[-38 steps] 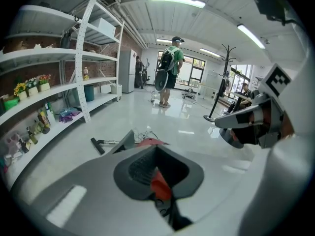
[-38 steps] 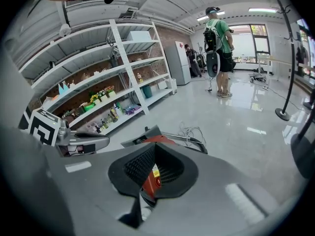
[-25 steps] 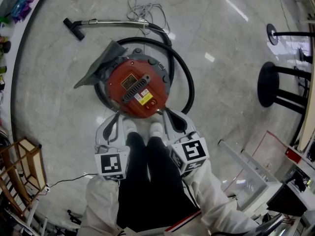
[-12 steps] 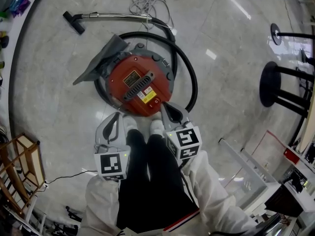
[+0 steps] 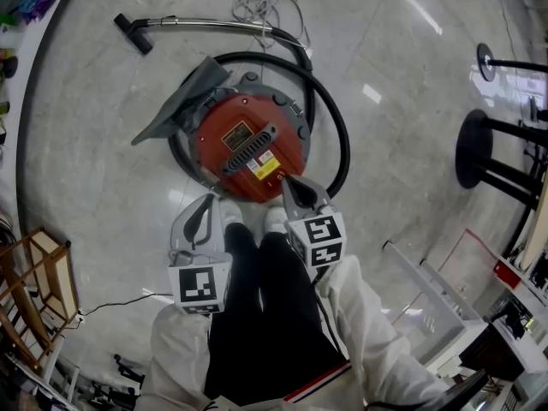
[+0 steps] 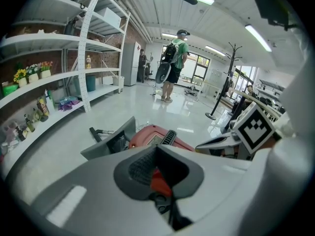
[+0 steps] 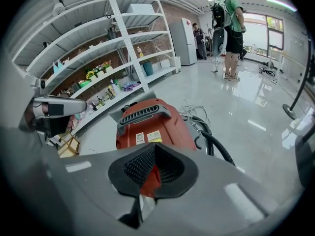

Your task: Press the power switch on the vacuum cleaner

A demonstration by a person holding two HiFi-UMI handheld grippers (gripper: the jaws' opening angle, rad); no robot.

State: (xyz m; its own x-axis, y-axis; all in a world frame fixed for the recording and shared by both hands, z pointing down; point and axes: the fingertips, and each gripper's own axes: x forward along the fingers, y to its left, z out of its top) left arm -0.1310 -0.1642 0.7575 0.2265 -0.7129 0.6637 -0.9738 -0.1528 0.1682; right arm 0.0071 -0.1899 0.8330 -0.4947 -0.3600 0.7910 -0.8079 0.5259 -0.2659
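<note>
Marble floor (image 5: pixel 103 127), red round vacuum cleaner (image 5: pixel 244 139) sitting on it straight ahead of the person's shoes (image 5: pixel 227 217). Black hose (image 5: pixel 338 135) loops round its far and right sides, grey flap (image 5: pixel 184 97) sticks out at its left. Metal wand (image 5: pixel 214 24) lies beyond it, nozzle (image 5: pixel 133 32) at the left end, loose cord (image 5: pixel 265 5) bunched near the other end. Right gripper (image 5: pixel 287 181) points down at the near rim of the red lid, tip just beside the yellow label (image 5: pixel 267 168); contact with the lid: cannot tell. Its fingers (image 7: pixel 133 166) are closed tip to tip, nothing held. Left gripper (image 5: pixel 208 199) hangs over bare floor near the vacuum's edge, apart from it, fingers likewise closed and empty. Power switch itself not made out in any view
</note>
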